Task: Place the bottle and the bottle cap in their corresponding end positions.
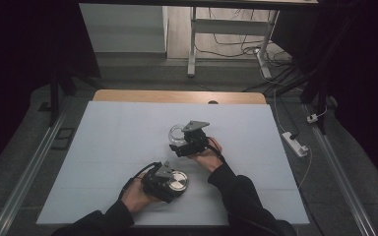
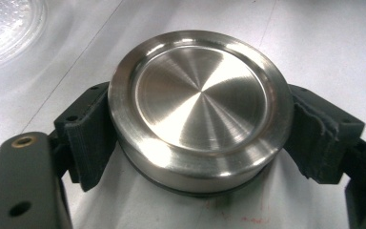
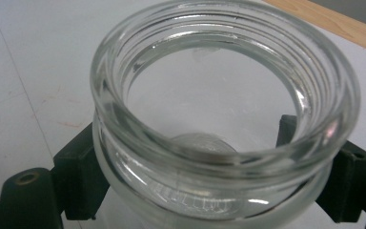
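In the high view, the left hand-held gripper (image 1: 173, 183) is gripping the steel lid (image 1: 178, 180) at the near middle of the worktop (image 1: 103, 147), while the right hand-held gripper (image 1: 181, 143) is clasping the glass jar (image 1: 177, 133) just beyond, probably kept apart so lid and mouth can be lined up. In the left gripper view, the pads are pressing the lid's rim from both sides, though its underside is hidden. In the right gripper view, the jaws are clamping the jar (image 3: 219, 119) below its threaded neck, its base cut off.

Overhead camera faces forward; gripper cameras sit close.
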The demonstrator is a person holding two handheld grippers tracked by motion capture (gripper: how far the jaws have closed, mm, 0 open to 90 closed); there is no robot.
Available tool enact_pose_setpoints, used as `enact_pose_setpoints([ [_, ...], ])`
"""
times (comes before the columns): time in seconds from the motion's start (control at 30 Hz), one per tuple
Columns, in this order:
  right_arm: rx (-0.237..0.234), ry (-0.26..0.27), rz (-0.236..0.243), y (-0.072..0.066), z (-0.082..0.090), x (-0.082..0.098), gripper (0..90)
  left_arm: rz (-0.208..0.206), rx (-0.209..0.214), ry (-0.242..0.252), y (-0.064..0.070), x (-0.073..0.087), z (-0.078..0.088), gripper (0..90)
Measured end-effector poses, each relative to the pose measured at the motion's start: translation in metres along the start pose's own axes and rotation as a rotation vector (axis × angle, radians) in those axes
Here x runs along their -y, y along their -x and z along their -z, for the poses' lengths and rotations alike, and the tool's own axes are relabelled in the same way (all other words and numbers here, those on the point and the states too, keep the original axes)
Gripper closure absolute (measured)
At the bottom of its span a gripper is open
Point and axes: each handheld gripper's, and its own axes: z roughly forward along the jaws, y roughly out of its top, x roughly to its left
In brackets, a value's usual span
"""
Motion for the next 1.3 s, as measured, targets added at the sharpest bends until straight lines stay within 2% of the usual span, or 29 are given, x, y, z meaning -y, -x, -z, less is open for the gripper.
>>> enact_pose_setpoints([
  [0.17, -0.002, -0.005, -0.007, 0.0, 0.0, 0.0, 12.8, 0.028, -0.001, 0.003, -0.002, 0.001, 0.001, 13.0],
  [0.3, -0.022, -0.012, -0.015, 0.0, -0.002, 0.001, 9.1, 0.031, 0.009, 0.016, -0.003, 0.002, 0.002, 10.8],
  [0.53, -0.02, -0.007, -0.014, 0.0, 0.002, -0.001, 4.4, 0.047, 0.015, 0.043, -0.003, 0.002, 0.007, 7.2],
  [0.8, -0.04, 0.015, -0.037, 0.001, 0.016, -0.002, 0.2, 0.1, 0.044, 0.094, -0.005, 0.003, 0.024, 5.5],
  [1.3, -0.04, 0.01, -0.038, -0.008, 0.042, 0.005, 0.0, 0.182, 0.038, 0.138, -0.014, 0.015, 0.054, 1.8],
])
